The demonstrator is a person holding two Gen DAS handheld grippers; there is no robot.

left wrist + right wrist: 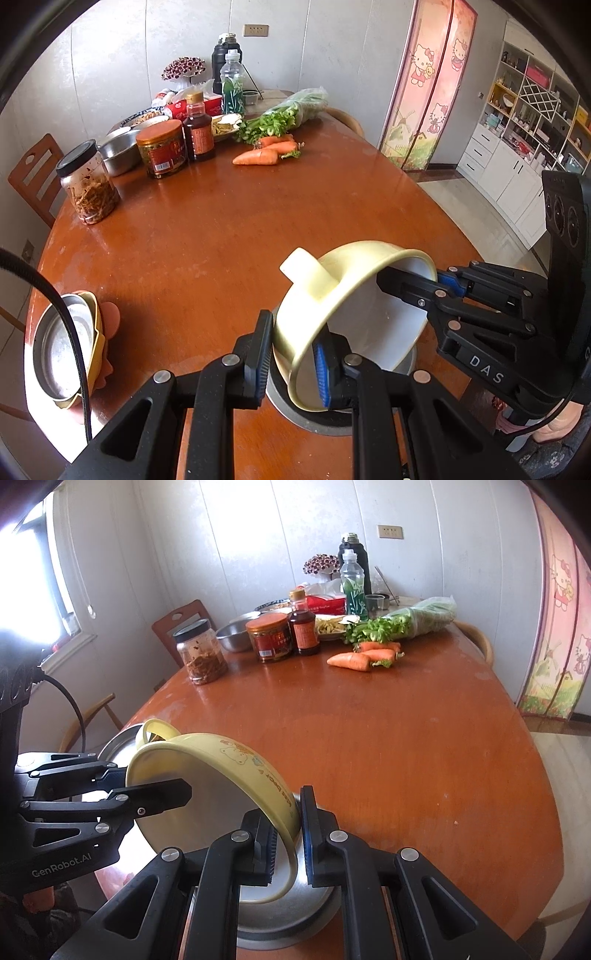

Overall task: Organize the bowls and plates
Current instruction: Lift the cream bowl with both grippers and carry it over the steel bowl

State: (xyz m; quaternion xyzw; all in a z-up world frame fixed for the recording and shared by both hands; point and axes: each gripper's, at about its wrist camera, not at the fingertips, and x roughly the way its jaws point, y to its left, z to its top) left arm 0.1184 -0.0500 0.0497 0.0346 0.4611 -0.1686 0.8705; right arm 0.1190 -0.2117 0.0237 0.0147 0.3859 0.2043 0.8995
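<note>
At about eight o'clock in the left wrist view, near the bench point(207, 229) edge, a steel dish nested in a yellow and pink holder point(68, 350) lies apart from the action. Toward five o'clock, the yellow bowl point(332, 306) is tipped on its side over a steel bowl point(295, 413) that sits on the bench, and whether the two touch cannot be told. The yellow bowl's opening faces toward four o'clock, its white inside showing, and its handle tab points up to eleven o'clock. The left gripper point(291, 365) is clamped on the lower rim, one finger against the outer wall and the blue-padded finger inside. The right gripper point(417, 282) comes in from three o'clock and pinches the upper rim, its fingers closed on the wall there. In the right wrist view, the same yellow bowl point(221, 775) has its opening turned toward seven o'clock, with the printed side toward the bench's far end. The right gripper point(291, 845) straddles the rim at six o'clock, while the left gripper point(159, 786) grips the rim from nine o'clock.
</note>
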